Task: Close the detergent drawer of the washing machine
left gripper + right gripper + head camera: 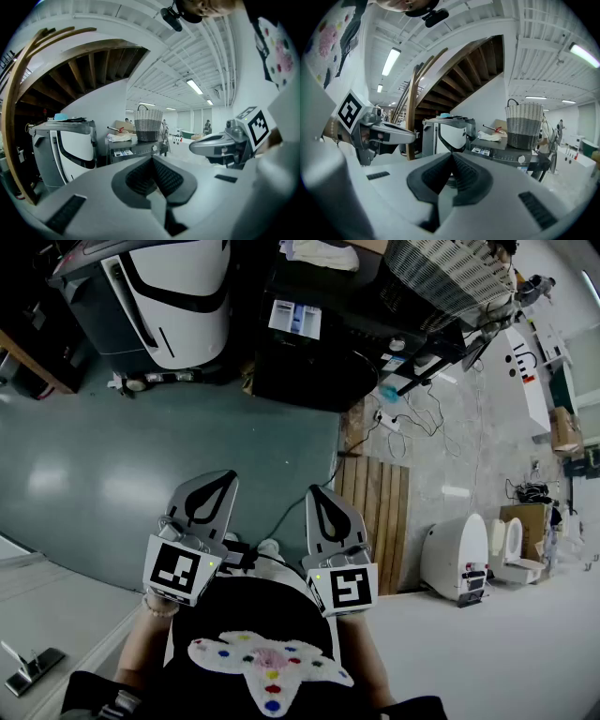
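Black washer (314,357) well ahead, across grey-green floor (141,474); basket (450,273) on top of it. Drawer (295,318) pulled out at left end of washer front, left of knob (520,159), white-and-blue compartments on show, so not closed yet. Left tool (217,486) and right tool (323,507) both pinched fully shut, nothing between pads, held side by side close to body, well short of washer, aimed toward it and tipped slightly down. Step in hand, by the look of it: approach only, no contact with anything. Next move: walk up to washer, use one tool, keep it shut, set blunt tip square on middle of drawer face, push straight in till flush with washer panel. Risk: off-centre push cocking drawer on its rails. Cables (412,418) on floor right of washer, so approach from straight ahead or left.
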The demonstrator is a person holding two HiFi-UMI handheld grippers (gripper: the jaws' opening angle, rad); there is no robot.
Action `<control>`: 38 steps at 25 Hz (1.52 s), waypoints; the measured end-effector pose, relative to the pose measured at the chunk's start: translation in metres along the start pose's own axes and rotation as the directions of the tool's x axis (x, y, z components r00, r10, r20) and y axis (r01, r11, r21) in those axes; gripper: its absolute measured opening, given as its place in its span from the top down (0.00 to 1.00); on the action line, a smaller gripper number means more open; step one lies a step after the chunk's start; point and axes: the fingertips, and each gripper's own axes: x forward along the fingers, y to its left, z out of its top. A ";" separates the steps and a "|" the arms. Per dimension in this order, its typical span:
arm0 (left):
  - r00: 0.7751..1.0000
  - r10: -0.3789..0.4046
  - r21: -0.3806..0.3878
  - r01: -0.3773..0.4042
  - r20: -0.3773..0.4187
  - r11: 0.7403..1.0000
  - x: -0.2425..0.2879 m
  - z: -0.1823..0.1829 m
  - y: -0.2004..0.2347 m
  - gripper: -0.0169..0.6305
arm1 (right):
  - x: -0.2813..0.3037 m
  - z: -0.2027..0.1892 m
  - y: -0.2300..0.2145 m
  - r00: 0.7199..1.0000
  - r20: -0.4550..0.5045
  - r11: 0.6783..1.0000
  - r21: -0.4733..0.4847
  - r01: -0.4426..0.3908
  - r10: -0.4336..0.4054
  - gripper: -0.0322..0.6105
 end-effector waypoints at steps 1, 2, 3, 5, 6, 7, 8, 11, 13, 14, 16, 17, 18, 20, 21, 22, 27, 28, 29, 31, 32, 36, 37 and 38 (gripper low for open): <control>1.000 -0.001 0.003 0.001 0.008 1.000 0.000 0.002 0.000 0.96 | 0.000 0.001 0.000 1.000 0.002 1.000 0.001 0.000 0.000 0.95; 1.000 -0.001 0.006 0.001 0.016 1.000 0.001 0.004 0.000 0.96 | 0.000 0.001 0.000 1.000 0.003 1.000 0.001 0.000 0.000 0.95; 1.000 -0.001 0.008 0.001 0.022 1.000 0.001 0.005 0.000 0.96 | 0.000 0.001 0.000 1.000 0.004 1.000 0.002 0.000 0.000 0.95; 1.000 0.002 0.006 -0.002 0.018 1.000 0.001 0.004 0.000 0.96 | 0.000 0.001 -0.001 1.000 0.003 1.000 0.003 0.000 0.000 0.95; 1.000 0.004 0.006 -0.004 0.009 1.000 0.000 0.002 0.000 0.96 | 0.000 0.001 -0.001 1.000 0.003 1.000 0.004 -0.001 0.001 0.95; 1.000 0.005 0.006 -0.005 0.005 1.000 0.000 0.001 -0.001 0.96 | 0.000 0.000 0.000 1.000 0.004 1.000 0.005 -0.002 0.002 0.95; 1.000 0.005 0.008 -0.005 0.007 1.000 0.000 0.001 -0.001 0.96 | 0.000 0.000 0.000 1.000 0.004 1.000 0.007 -0.004 0.004 0.95; 1.000 0.003 0.013 -0.003 0.016 1.000 0.001 0.003 -0.001 0.96 | 0.000 -0.001 0.000 1.000 0.004 1.000 0.013 -0.008 0.008 0.95; 1.000 0.004 0.012 -0.004 0.021 1.000 0.002 0.005 -0.002 0.96 | 0.000 -0.001 -0.001 1.000 0.008 1.000 0.020 -0.009 0.009 0.95; 1.000 0.005 0.013 -0.005 0.021 1.000 0.003 0.006 -0.003 0.96 | -0.001 0.000 -0.003 1.000 0.013 1.000 0.028 -0.007 0.007 0.95; 1.000 0.010 0.015 -0.010 0.016 1.000 0.004 0.006 -0.006 0.96 | -0.003 0.002 -0.008 1.000 0.025 0.999 0.055 -0.001 0.000 0.95; 1.000 0.013 0.015 -0.013 0.019 1.000 0.005 0.008 -0.007 0.96 | -0.004 0.002 -0.011 0.999 0.032 0.998 0.069 0.004 -0.006 0.95; 1.000 0.015 0.017 -0.015 0.023 1.000 0.006 0.009 -0.008 0.96 | -0.005 0.002 -0.014 0.999 0.039 0.996 0.083 0.010 -0.014 0.95; 0.999 0.020 0.020 -0.021 0.030 1.000 0.008 0.010 -0.012 0.96 | -0.009 0.001 -0.021 0.998 0.048 0.994 0.103 0.022 -0.027 0.95; 0.999 0.024 0.022 -0.024 0.033 0.999 0.008 0.010 -0.015 0.96 | -0.011 -0.001 -0.023 0.998 0.050 0.994 0.106 0.023 -0.028 0.95; 0.999 0.027 0.024 -0.028 0.036 0.999 0.009 0.011 -0.018 0.96 | -0.013 -0.002 -0.025 0.998 0.052 0.994 0.104 0.020 -0.025 0.95; 0.998 0.057 0.016 -0.058 0.037 0.998 0.012 0.015 -0.028 0.96 | -0.021 -0.004 -0.036 0.999 0.049 0.996 0.092 0.002 -0.006 0.95; 0.997 0.063 0.016 -0.064 0.035 0.998 0.013 0.014 -0.030 0.96 | -0.023 -0.005 -0.038 0.999 0.050 0.996 0.094 -0.001 -0.004 0.95; 0.997 0.069 0.016 -0.070 0.035 0.997 0.013 0.014 -0.033 0.96 | -0.026 -0.006 -0.041 0.999 0.051 0.995 0.095 -0.004 -0.001 0.95; 0.996 0.081 0.014 -0.082 0.037 0.997 0.013 0.014 -0.037 0.96 | -0.031 -0.008 -0.045 0.999 0.053 0.995 0.097 -0.010 0.005 0.95; 0.996 0.086 0.014 -0.087 0.033 0.996 0.013 0.012 -0.039 0.96 | -0.033 -0.010 -0.047 0.998 0.055 0.995 0.098 -0.013 0.008 0.95; 0.995 0.101 0.009 -0.101 0.025 0.995 0.013 0.007 -0.050 0.96 | -0.042 -0.014 -0.053 0.998 0.055 0.996 0.088 -0.027 0.022 0.95; 0.994 0.103 0.006 -0.104 0.024 0.995 0.013 0.006 -0.051 0.96 | -0.043 -0.014 -0.055 0.998 0.056 0.996 0.084 -0.029 0.024 0.95; 0.994 0.106 0.004 -0.106 0.024 0.994 0.013 0.005 -0.053 0.96 | -0.044 -0.014 -0.056 0.998 0.057 0.996 0.081 -0.030 0.026 0.95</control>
